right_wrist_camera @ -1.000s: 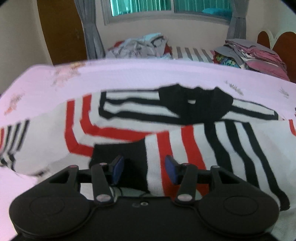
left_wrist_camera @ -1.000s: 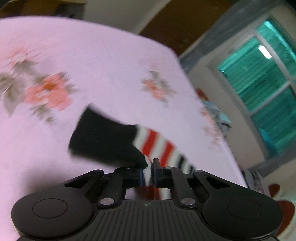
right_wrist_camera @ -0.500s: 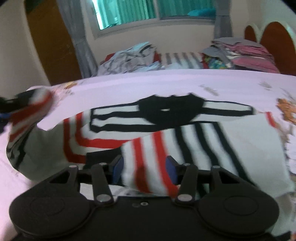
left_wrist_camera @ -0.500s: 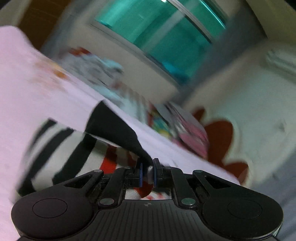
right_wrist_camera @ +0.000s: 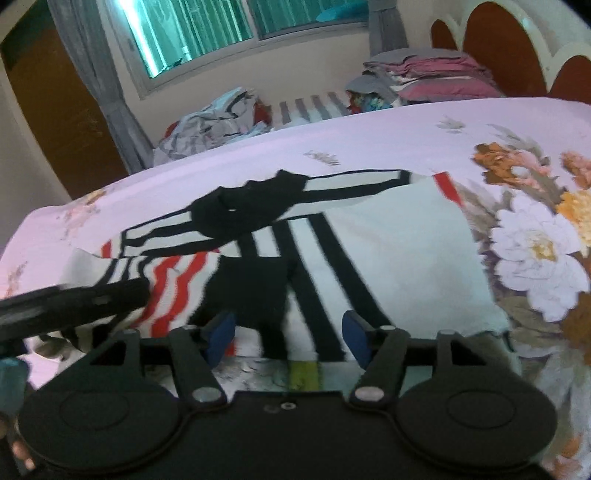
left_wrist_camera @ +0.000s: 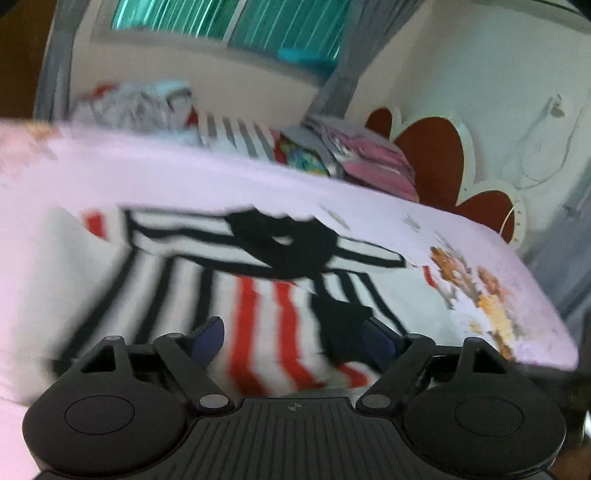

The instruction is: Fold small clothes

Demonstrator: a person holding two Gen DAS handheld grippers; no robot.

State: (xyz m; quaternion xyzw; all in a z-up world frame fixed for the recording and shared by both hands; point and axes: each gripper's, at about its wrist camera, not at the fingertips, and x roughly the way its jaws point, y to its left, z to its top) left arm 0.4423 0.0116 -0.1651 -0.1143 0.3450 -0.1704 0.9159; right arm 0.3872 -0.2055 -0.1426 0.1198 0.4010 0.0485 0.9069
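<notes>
Now the striped sweater (right_wrist_camera: pixel 332 254) lies flat on the pink floral bedsheet (right_wrist_camera: pixel 369 147), its black collar (right_wrist_camera: pixel 243 210) toward the window. One sleeve, with a black cuff (right_wrist_camera: pixel 251 291), is folded across the body. Left gripper (left_wrist_camera: pixel 295 336): jaws wide, holding nothing, over the folded sleeve. Right gripper (right_wrist_camera: pixel 288 336): jaws wide, empty, at the sweater's near edge. The left wrist view is motion-blurred.

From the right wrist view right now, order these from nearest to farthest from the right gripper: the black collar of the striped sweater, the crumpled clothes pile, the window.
1. The sweater's black collar, just ahead of the right gripper, slightly left, on the pink sheet.
2. The crumpled clothes pile, beyond the bed's far edge, left of centre.
3. The window, on the back wall above that pile.
</notes>
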